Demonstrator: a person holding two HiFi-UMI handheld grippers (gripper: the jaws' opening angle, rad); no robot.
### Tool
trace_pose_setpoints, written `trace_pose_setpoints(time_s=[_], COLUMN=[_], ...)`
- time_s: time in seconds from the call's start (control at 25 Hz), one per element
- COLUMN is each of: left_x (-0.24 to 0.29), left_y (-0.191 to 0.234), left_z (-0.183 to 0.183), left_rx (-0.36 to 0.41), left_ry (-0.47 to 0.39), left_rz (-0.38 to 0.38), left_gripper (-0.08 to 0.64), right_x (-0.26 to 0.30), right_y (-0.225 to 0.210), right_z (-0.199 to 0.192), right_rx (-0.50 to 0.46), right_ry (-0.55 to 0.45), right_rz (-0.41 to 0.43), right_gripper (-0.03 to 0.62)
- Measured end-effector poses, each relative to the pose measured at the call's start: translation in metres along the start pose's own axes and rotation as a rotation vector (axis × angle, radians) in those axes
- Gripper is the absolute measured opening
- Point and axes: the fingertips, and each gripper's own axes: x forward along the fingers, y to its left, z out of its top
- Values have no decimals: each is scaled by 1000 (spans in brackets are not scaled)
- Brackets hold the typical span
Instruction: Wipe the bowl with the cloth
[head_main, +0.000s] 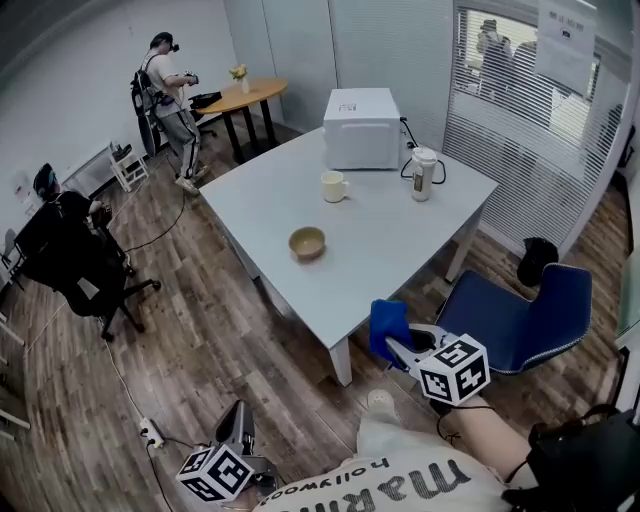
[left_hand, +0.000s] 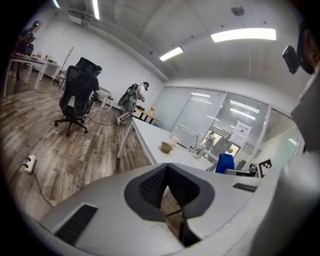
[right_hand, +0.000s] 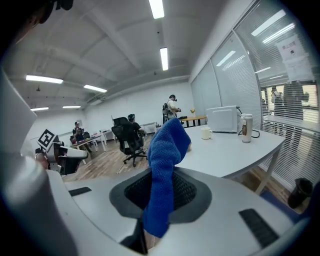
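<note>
The step in hand is the approach. Both grippers are short of the table (head_main: 400, 250) and well apart from the bowl (head_main: 307, 242). The right hand-held gripper (head_main: 400, 346) is clamped on the blue cloth (right_hand: 164, 165), which stands up from between its jaws in a bunched fold. The left hand-held gripper (left_hand: 168, 186) has its jaws pressed together with nothing between them. The tan bowl sits upright on the light grey table, apart from the mug (head_main: 333, 186).

To wipe well, the cloth's loose end probably wants to come over the rim from above and press against the inside. The left gripper would likely have to open and steady the rim, since a light bowl may slide.

In the right gripper view the cloth covers the bowl. The bowl's inside is too small to judge in any view.
</note>
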Motion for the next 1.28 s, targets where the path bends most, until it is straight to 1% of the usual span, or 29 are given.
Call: trace_pose_setpoints(time_s=[0.16, 0.32, 0.6, 0.84, 1.04, 1.16, 1.28], left_x=[28, 62, 145, 197, 237, 264, 288], left_y=[5, 14, 8, 11, 8, -2, -9], left_z=[17, 39, 74, 87, 91, 93, 91], left_rx=[6, -12, -32, -57, -92, -104, -99], left_ry=[-23, -50, -91, -109, -137, -116, -65], left_rz=[12, 34, 50, 87, 103, 77, 50], left_gripper=[5, 5, 5, 5, 5, 5, 5], right_x=[28, 65, 128, 178, 212, 233, 250], right_y=[-19, -37, -91, -129, -152, -164, -167], right_z=[18, 46, 92, 126, 135, 141, 148], right_rx=[-14, -48, -108, -143, -178, -166, -112], right_ry=[-9, -4, 20, 26, 38, 40, 13], right_rz=[11, 34, 89, 136, 181, 199, 244], right_gripper=[61, 61, 61, 61, 61, 61, 61])
